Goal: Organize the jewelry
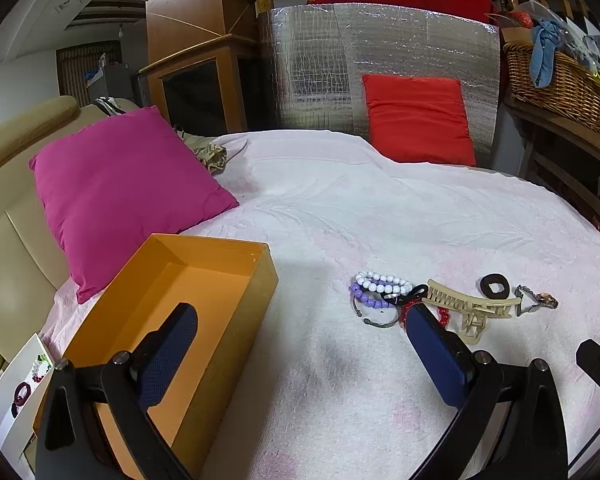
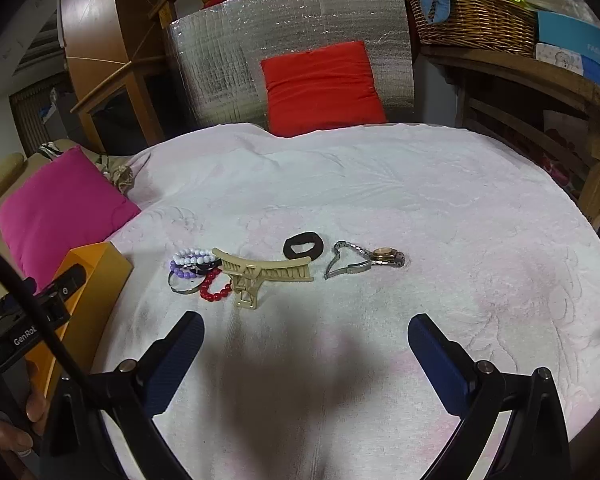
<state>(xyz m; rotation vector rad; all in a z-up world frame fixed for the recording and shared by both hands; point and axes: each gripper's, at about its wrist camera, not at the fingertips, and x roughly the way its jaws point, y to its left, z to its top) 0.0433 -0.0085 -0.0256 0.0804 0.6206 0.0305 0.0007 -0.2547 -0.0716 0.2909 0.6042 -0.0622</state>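
On the white cloth lie a white bead bracelet (image 1: pixel 382 282) (image 2: pixel 192 257), a purple bead bracelet (image 1: pixel 363 298) (image 2: pixel 182 274), a red bead bracelet (image 2: pixel 214 290), a beige hair claw (image 1: pixel 470 306) (image 2: pixel 260 272), a black hair tie (image 1: pixel 495 286) (image 2: pixel 302 245) and a wristwatch (image 1: pixel 538 300) (image 2: pixel 366 260). An open orange box (image 1: pixel 204 264) (image 2: pixel 96 264) stands to their left. My left gripper (image 1: pixel 300 322) is open and empty, its left finger over the box. My right gripper (image 2: pixel 306 332) is open and empty, just in front of the jewelry.
A pink cushion (image 1: pixel 116 188) lies behind the box and a red cushion (image 1: pixel 418 118) at the back against a silver foil panel (image 1: pixel 340 64). A wicker basket (image 2: pixel 472 16) sits on a wooden shelf at right. A picture card (image 1: pixel 16 388) lies left of the box.
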